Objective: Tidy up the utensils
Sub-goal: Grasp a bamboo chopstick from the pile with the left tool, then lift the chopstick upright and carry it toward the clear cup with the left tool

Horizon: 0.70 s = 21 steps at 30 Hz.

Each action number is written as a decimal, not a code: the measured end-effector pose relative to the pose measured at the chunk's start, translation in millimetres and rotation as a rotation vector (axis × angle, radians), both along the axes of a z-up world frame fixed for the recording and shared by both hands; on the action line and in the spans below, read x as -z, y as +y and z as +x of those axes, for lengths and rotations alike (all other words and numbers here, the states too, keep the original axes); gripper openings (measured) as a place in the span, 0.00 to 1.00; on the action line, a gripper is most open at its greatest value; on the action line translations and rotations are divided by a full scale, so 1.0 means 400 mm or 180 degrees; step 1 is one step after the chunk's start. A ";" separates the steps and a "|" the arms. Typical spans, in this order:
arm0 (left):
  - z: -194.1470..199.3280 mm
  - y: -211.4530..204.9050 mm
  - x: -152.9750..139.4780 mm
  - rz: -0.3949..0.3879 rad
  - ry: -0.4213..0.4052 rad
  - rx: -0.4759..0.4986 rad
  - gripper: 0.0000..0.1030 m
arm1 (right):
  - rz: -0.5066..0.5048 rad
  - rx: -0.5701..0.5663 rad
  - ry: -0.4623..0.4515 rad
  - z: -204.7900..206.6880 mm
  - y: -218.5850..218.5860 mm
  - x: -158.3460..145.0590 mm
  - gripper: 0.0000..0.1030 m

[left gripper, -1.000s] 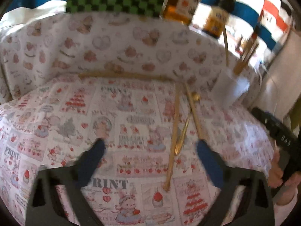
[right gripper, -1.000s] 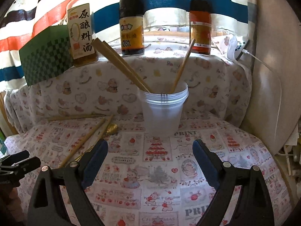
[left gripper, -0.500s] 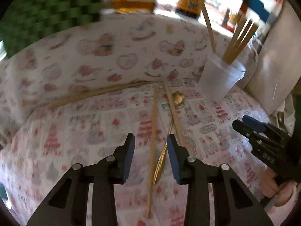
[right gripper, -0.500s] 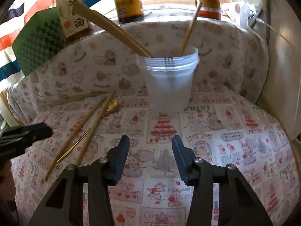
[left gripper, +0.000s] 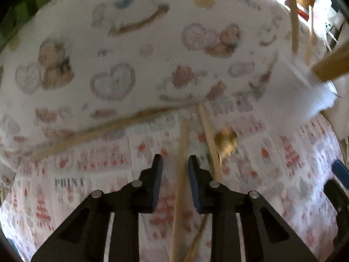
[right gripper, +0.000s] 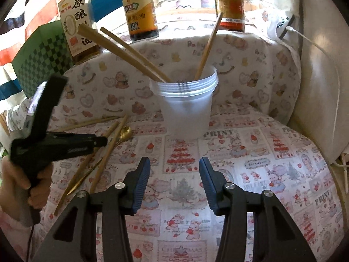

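My left tongs [left gripper: 175, 170] part-open, straddling one wooden chopstick [left gripper: 180, 174] on the worktop [right gripper: 250, 152]; second chopstick [left gripper: 209, 135] and gold spoon [left gripper: 226, 143] just right. Right tongs [right gripper: 175, 173] apart, empty. Plastic cup [right gripper: 185, 107] holds three chopsticks; sauce bottles [right gripper: 139, 11] behind.

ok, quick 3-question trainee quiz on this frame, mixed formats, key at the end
1. True or false: the left gripper straddles a chopstick lying on the tablecloth.
2. How many sticks stand in the plastic cup?
A. one
B. three
C. five
3. Fill in: the gold spoon lies to the ___ of the cup in the right wrist view.

Key:
1. True; the stick runs between its fingers, which are not closed on it.
2. B
3. left. The right gripper is open above the cloth, holding nothing.
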<state>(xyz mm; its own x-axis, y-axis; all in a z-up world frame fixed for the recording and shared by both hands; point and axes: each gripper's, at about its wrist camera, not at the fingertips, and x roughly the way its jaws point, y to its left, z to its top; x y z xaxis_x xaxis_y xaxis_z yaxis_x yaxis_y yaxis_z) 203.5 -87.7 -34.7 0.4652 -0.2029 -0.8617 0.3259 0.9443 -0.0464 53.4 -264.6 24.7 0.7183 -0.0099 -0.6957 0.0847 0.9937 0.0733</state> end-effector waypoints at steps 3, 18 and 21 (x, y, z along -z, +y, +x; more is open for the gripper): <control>0.021 -0.001 -0.001 -0.0010 0.0008 -0.0004 0.06 | -0.0030 0.0017 0.0033 0.003 0.001 0.002 0.49; -0.193 0.183 -0.290 -0.0573 -0.0811 -0.0283 0.06 | 0.0036 -0.0001 0.0099 0.004 0.005 0.010 0.49; -0.257 0.202 -0.373 -0.0560 -0.1211 -0.0345 0.06 | 0.0061 -0.0112 0.0096 -0.001 0.024 0.006 0.49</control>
